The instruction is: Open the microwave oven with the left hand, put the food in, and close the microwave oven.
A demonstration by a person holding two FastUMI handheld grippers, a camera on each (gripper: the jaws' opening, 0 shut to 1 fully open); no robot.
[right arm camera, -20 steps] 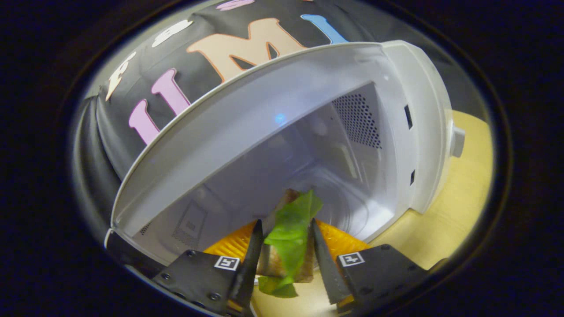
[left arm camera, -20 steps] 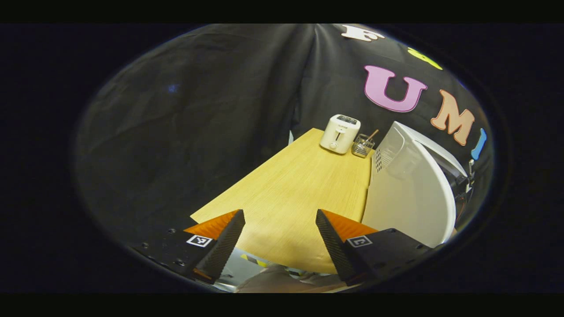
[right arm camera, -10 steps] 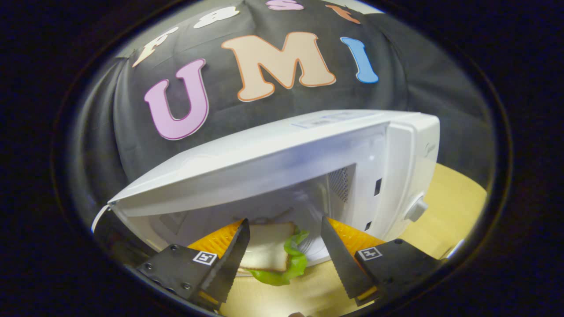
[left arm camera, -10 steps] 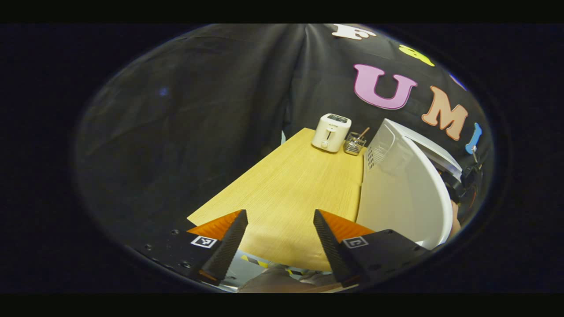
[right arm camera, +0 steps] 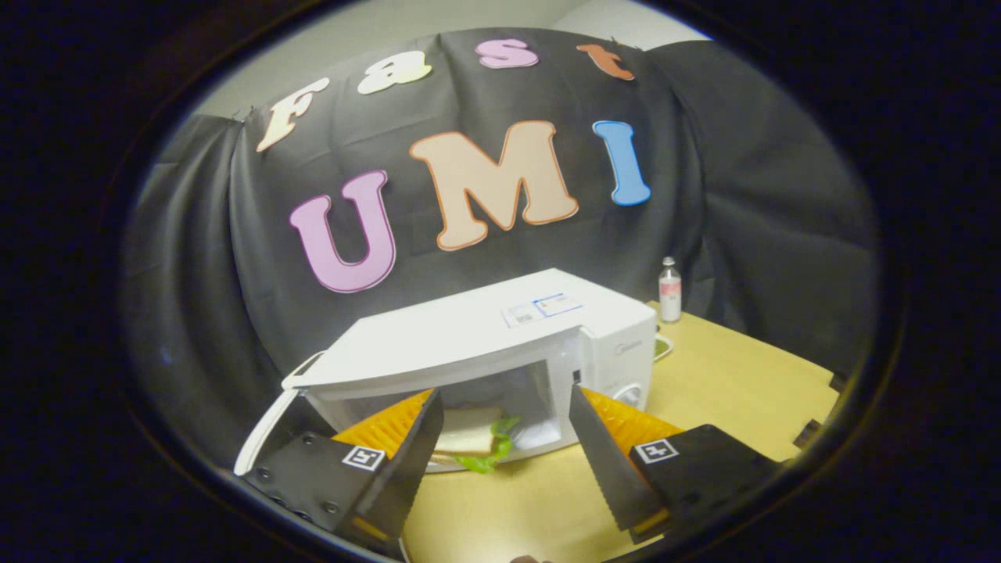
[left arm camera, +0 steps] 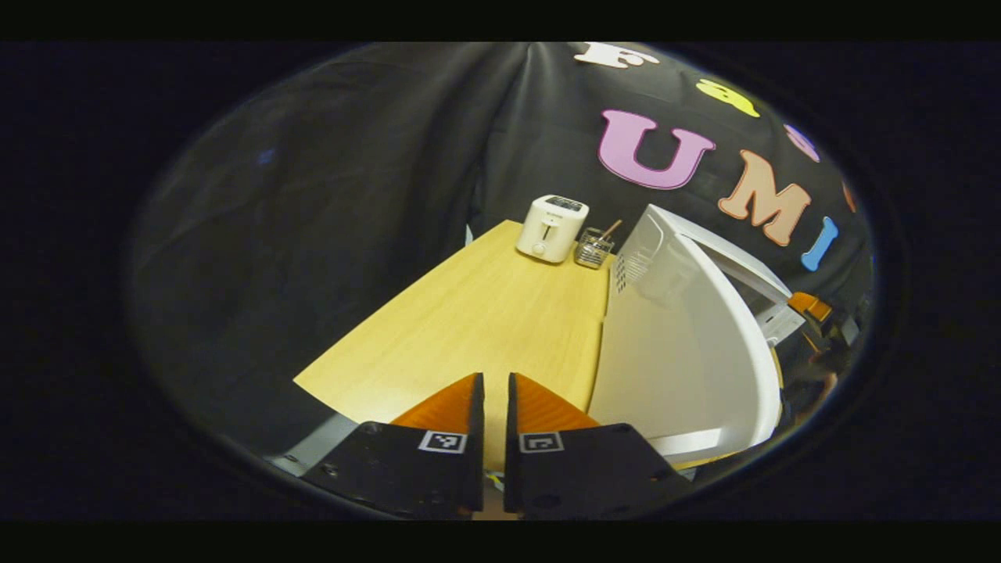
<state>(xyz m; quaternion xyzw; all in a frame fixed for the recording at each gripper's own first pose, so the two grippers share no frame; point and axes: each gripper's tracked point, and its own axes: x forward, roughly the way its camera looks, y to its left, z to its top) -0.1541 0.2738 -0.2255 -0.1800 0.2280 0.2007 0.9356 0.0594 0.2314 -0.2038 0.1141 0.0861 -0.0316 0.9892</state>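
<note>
The white microwave [right arm camera: 485, 340] stands on the wooden table [right arm camera: 727, 391], and its door [right arm camera: 264, 428] is swung open to the left. A sandwich with green lettuce [right arm camera: 473, 446] lies inside the cavity. My right gripper [right arm camera: 504, 391] is open and empty, held back from the opening with the sandwich seen between its fingers. In the left gripper view the open door [left arm camera: 688, 367] is a broad white panel on the right. My left gripper [left arm camera: 494, 378] is shut on nothing, over the table's near edge and left of the door. The other gripper [left arm camera: 813, 309] shows past the door.
A white toaster [left arm camera: 551, 227] and a small glass holder [left arm camera: 593, 249] stand at the far end of the table [left arm camera: 469, 313]. A small bottle [right arm camera: 669, 291] stands behind the microwave's right side. Bare tabletop lies left of the door and in front of the microwave.
My right gripper let go of the sandwich inside the microwave and drew back. My left gripper went from open to shut, and its view shifted so the door sits further left.
</note>
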